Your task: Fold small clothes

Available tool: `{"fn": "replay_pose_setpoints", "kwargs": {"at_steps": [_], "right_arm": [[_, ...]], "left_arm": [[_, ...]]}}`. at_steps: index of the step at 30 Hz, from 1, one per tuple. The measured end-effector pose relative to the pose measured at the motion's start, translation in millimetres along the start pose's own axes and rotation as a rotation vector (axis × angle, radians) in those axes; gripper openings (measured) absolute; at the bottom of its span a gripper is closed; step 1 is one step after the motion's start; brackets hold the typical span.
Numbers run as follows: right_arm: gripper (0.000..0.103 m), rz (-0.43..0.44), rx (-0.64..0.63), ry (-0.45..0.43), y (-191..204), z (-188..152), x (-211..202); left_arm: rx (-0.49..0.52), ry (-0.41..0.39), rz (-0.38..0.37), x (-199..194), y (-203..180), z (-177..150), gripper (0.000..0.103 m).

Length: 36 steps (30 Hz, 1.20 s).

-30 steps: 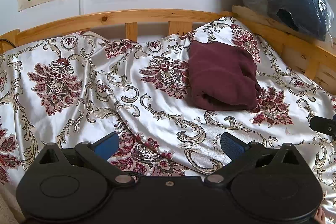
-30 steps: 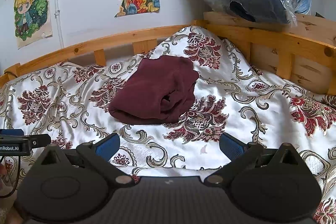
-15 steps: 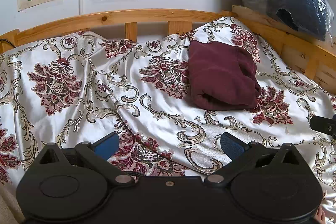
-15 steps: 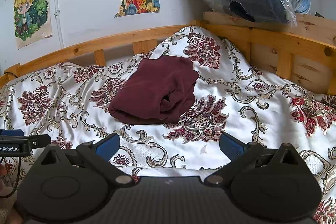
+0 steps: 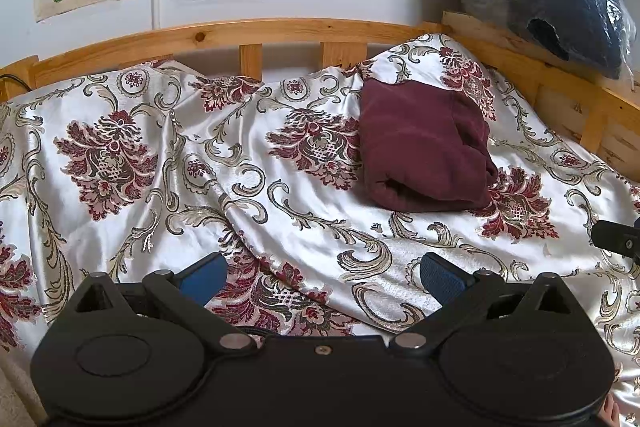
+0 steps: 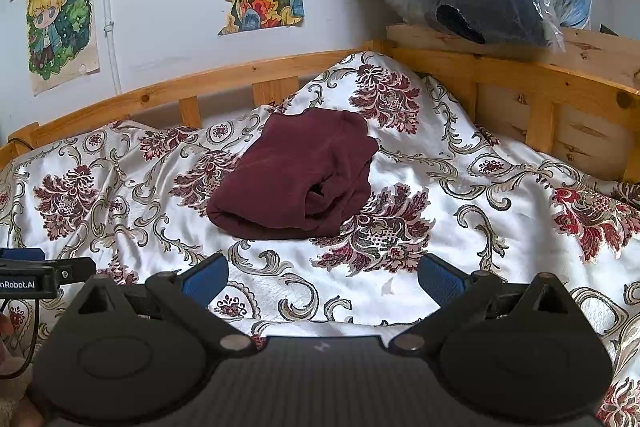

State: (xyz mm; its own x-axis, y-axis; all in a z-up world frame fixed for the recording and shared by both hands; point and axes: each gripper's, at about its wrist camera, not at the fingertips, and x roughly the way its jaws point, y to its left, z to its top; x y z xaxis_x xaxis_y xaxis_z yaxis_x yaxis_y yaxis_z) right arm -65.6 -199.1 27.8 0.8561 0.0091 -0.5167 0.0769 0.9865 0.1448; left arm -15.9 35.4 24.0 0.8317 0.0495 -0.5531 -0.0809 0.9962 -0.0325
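The dark red garment [image 5: 424, 151] lies folded into a thick bundle on the patterned bedspread [image 5: 160, 187], up near the wooden bed rail [image 5: 248, 29]. From the left claw [image 5: 320, 275] it sits at about one o'clock, well apart; from the right claw [image 6: 322, 273] it sits at about eleven o'clock, also apart but closer to straight ahead. So the bundle lies between the two claws, and the right one looks the nearer and better lined up. Its long axis runs from the near edge of the bed toward the rail.

Both claws have their blue pads spread wide with nothing between them, hovering low over the bedspread.

The right view shows the garment's near right corner, where loose layers gape open in a pocket; the left view shows only a smooth rolled front edge. The folding looks essentially done, unless that open corner wants tidying.
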Motion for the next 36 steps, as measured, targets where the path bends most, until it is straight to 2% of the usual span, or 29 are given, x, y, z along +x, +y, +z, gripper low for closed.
{"fn": "replay_pose_setpoints", "kwargs": {"at_steps": [19, 36], "right_arm": [[0.103, 0.003, 0.005, 0.002, 0.2, -0.3, -0.7], [0.103, -0.009, 0.019, 0.018, -2.1, -1.1, 1.5]], "left_arm": [[0.002, 0.004, -0.013, 0.0, 3.5, 1.3, 0.102], [0.016, 0.044, 0.017, 5.6, 3.7, 0.1, 0.102]]}}
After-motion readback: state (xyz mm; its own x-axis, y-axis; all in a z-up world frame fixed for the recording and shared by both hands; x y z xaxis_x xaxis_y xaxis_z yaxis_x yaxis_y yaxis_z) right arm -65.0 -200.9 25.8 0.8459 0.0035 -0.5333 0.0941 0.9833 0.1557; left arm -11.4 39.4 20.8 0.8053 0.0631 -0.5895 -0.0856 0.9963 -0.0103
